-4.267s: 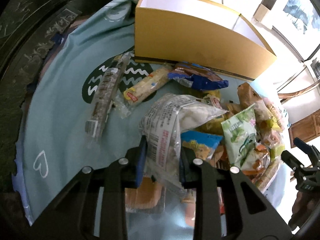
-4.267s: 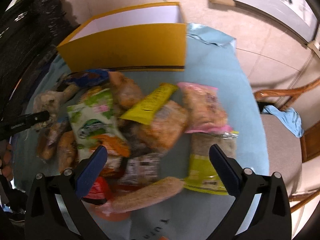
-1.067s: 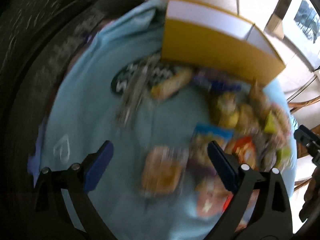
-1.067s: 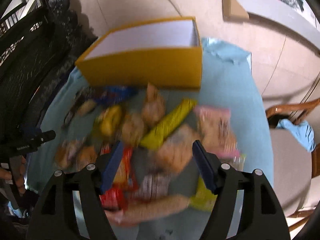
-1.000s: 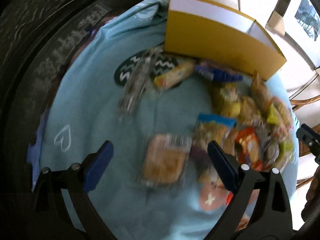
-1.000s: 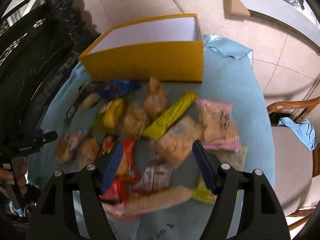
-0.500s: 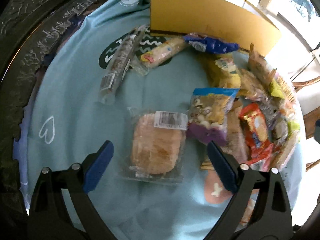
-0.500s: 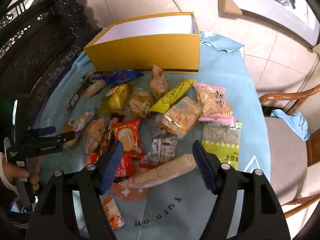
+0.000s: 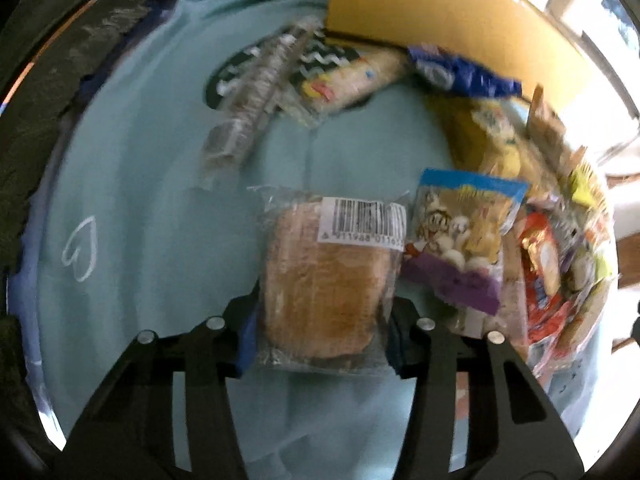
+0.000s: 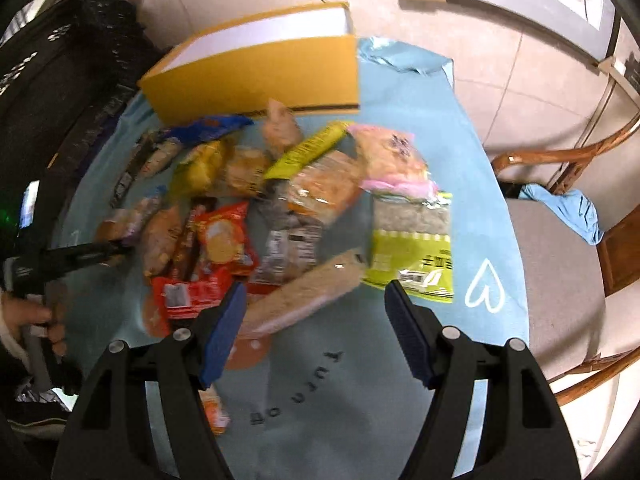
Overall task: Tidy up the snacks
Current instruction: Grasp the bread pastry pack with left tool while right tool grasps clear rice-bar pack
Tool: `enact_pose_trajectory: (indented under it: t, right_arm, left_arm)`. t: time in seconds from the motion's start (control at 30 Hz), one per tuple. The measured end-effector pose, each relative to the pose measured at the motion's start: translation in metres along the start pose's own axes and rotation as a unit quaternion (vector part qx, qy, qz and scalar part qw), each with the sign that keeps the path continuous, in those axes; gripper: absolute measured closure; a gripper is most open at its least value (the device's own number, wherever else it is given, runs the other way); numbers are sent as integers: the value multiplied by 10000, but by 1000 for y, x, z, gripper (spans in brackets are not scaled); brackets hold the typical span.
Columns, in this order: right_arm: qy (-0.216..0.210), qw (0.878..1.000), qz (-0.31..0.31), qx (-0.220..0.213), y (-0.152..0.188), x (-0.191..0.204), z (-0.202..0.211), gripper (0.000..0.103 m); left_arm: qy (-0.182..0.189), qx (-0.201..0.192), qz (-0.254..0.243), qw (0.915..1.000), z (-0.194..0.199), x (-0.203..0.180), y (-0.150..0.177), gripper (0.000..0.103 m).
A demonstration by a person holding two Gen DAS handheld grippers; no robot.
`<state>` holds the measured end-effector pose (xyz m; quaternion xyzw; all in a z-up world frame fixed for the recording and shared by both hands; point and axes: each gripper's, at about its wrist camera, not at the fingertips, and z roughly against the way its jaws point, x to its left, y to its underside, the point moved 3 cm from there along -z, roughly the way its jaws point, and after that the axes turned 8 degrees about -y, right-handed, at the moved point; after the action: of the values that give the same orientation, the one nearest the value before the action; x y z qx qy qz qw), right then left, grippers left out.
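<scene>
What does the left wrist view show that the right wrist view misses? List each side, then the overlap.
Left only: the left gripper closed on a clear-wrapped brown bread pack with a barcode label.
Right only: the open right gripper, a lime-green snack bag, a wooden chair.
Both: the yellow cardboard box, light-blue tablecloth, blue snack wrapper.

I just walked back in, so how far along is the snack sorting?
Barely begun: what shows of the yellow box interior is empty. The left gripper is closed around a clear-wrapped bread pack; the right gripper hangs open. The rest of the snack pile remains on the tablecloth.
</scene>
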<state>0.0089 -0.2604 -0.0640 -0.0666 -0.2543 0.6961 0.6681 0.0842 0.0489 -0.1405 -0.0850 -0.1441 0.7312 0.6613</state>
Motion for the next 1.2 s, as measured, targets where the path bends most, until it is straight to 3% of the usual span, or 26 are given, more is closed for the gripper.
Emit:
enact_pose_trajectory:
  t: [0.43,0.67,0.83,1.1,1.2]
  right_arm:
    - [-307,9957,-84,867,6,-11,-51,31]
    - [-423,9938,-410,946,7,-3,-62,31]
    - [-198,9924,-612,1052,5,5,-77,31]
    - [-655,9851,-787,1381,11,10,-85,59]
    - [-896,9850,-809,1233,13,9,-74,70]
  left_arm:
    - [31,-371,213,9991,56,14,9,54]
    - [135,-340,70,9993,53,-1,5,54]
    - [218,-322,-65,9992,50,-8,3,54]
    - [348,-314,-240,9986,48,-18,2,54]
    - [368,-329,-264,9984,49,-18,2,54]
